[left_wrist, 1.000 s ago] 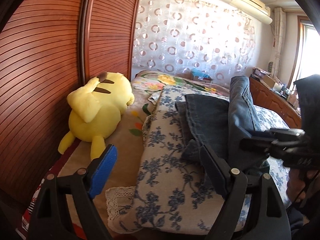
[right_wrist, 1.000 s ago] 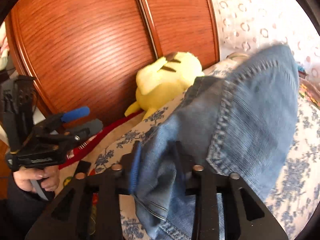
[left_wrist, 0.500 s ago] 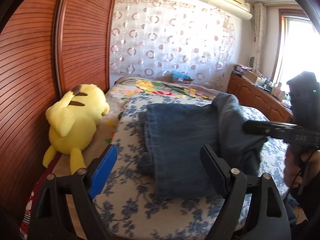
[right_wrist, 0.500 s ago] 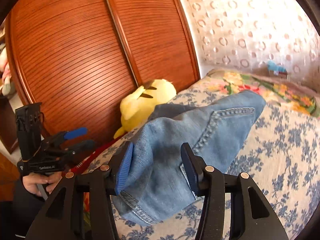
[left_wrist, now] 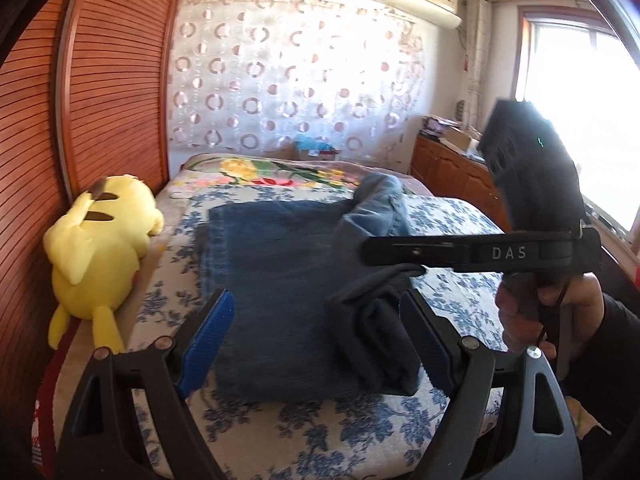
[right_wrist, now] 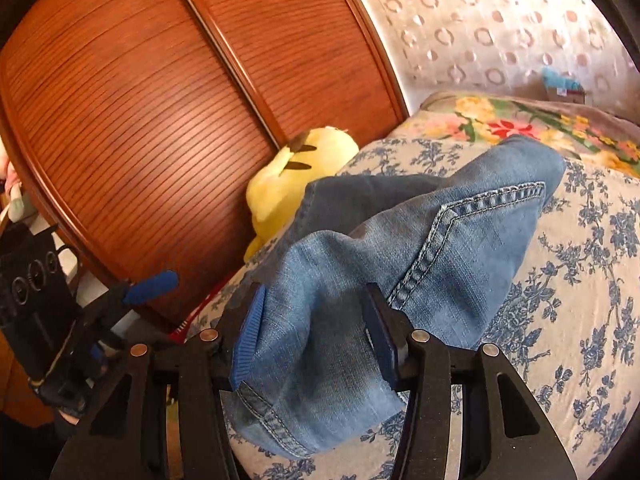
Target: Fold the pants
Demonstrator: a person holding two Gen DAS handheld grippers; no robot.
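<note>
**user1:** Right gripper [right_wrist: 314, 336] was about half open. Its jaws had just been opening, but the jeans [right_wrist: 440, 240] were bunched between them, with denim against both pads [right_wrist: 248, 336]. So I'd call it a loose hold on a raised fold, with the hem hanging at 6 o'clock.

**user2:** And the left gripper [left_wrist: 320, 340]?

**user1:** Spread wide, nothing in it, hovering over the near end of the bed [left_wrist: 320, 432]. The rest of the jeans lay flat on the blue-flowered cover, and the lifted fold ran along their 3 o'clock side, up to the right gripper.

**user2:** Anything in the way?

**user1:** A yellow plush toy [left_wrist: 100, 240] lay at 9 o'clock of the jeans, apart from them and up against the slatted wooden wardrobe door [right_wrist: 160, 120]. The right hand [left_wrist: 560, 312] was at 3 o'clock.
</note>
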